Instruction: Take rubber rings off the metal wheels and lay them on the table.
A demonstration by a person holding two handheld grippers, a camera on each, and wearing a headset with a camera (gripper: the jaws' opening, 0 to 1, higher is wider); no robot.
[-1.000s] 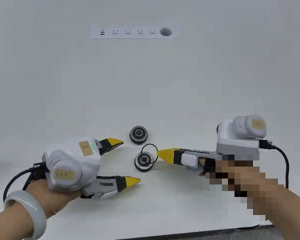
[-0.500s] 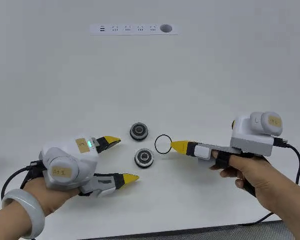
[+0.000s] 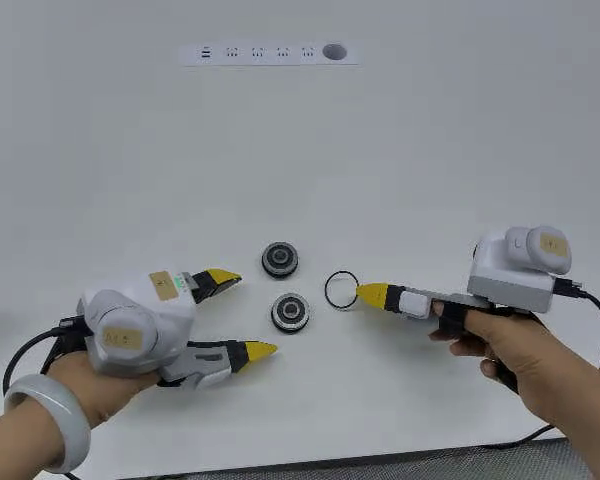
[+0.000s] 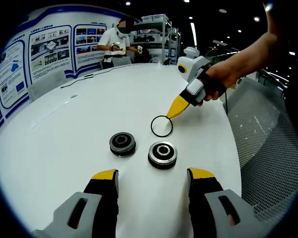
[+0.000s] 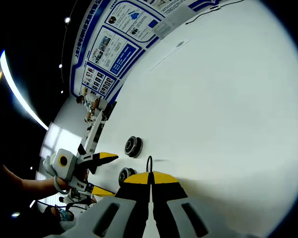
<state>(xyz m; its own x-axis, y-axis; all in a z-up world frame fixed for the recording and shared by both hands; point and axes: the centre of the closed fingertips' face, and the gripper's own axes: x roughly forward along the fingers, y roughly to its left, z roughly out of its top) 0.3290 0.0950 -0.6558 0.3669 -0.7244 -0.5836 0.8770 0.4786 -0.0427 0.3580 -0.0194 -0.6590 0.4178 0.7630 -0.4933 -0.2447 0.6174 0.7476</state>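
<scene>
Two metal wheels are shown on a white surface in the head view. The nearer wheel is set near the middle, and the second wheel is placed just beyond it, close but apart. A thin black rubber ring is held just to the right of the nearer wheel, free of both wheels. It is pinched at its right edge by the right gripper, whose yellow-tipped fingers are pressed together on it. Whether the ring touches the surface cannot be told. In the right gripper view the ring is seen edge-on, clamped at the fingertips. The left gripper is held to the left of the nearer wheel, its fingers spread wide and empty. In the left gripper view the nearer wheel is framed just ahead of that gap. A power strip is seen far beyond the nearer wheel.
</scene>
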